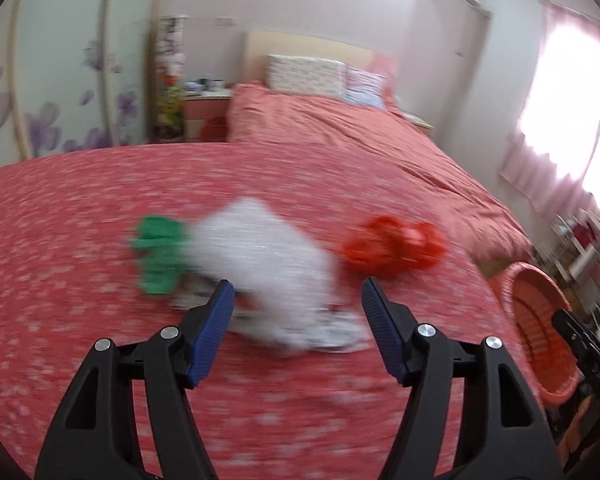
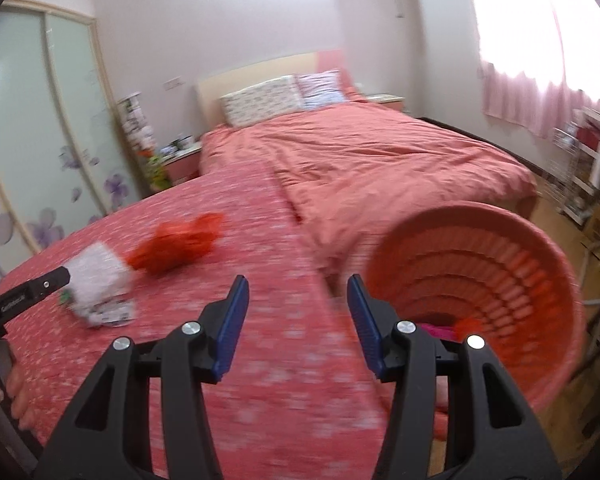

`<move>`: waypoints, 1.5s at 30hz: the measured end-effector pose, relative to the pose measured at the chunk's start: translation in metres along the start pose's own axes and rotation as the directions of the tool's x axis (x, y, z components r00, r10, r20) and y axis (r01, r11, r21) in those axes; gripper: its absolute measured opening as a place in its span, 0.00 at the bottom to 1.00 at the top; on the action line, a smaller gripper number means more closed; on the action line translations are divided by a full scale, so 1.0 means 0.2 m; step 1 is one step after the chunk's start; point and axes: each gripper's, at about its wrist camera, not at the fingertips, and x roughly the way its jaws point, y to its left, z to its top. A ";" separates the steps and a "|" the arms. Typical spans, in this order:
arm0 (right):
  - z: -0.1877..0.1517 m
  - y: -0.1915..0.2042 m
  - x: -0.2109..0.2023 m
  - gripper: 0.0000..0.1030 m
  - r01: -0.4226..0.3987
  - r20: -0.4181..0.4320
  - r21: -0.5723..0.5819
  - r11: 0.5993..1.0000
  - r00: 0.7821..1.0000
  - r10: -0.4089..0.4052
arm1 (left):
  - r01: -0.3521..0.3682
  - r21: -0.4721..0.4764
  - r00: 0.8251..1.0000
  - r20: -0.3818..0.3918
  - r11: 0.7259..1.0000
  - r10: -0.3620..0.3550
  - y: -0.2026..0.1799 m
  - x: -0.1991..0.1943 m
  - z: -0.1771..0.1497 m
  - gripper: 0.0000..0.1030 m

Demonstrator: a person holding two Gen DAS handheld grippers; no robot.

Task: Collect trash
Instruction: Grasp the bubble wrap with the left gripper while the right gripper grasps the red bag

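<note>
Three pieces of trash lie on the red bed cover: a crumpled white wrapper [image 1: 268, 268], a green scrap [image 1: 158, 254] to its left and a crumpled red-orange bag [image 1: 392, 250] to its right. My left gripper [image 1: 298, 294] is open and empty, hovering just in front of the white wrapper. An orange slatted basket [image 2: 500, 280] stands off the bed's right edge with some pink and red trash at its bottom. My right gripper [image 2: 298, 292] is open and empty, above the bed edge left of the basket. The white wrapper [image 2: 100, 280] and red-orange bag [image 2: 180, 246] show at left in the right wrist view.
The bed [image 1: 340, 132] stretches back to pillows [image 1: 308, 74] and a headboard. A nightstand [image 1: 206, 110] and a sliding wardrobe [image 2: 32, 128] stand at left. A curtained window [image 2: 540, 40] and a cluttered rack [image 2: 584, 160] are at right. The basket also shows at right in the left wrist view [image 1: 540, 320].
</note>
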 end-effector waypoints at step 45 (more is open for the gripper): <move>0.02 0.37 0.34 0.16 -0.074 -0.181 -0.049 0.996 0.981 0.064 | -0.045 0.098 0.989 -0.138 0.994 0.059 0.00 0.36 0.00 0.32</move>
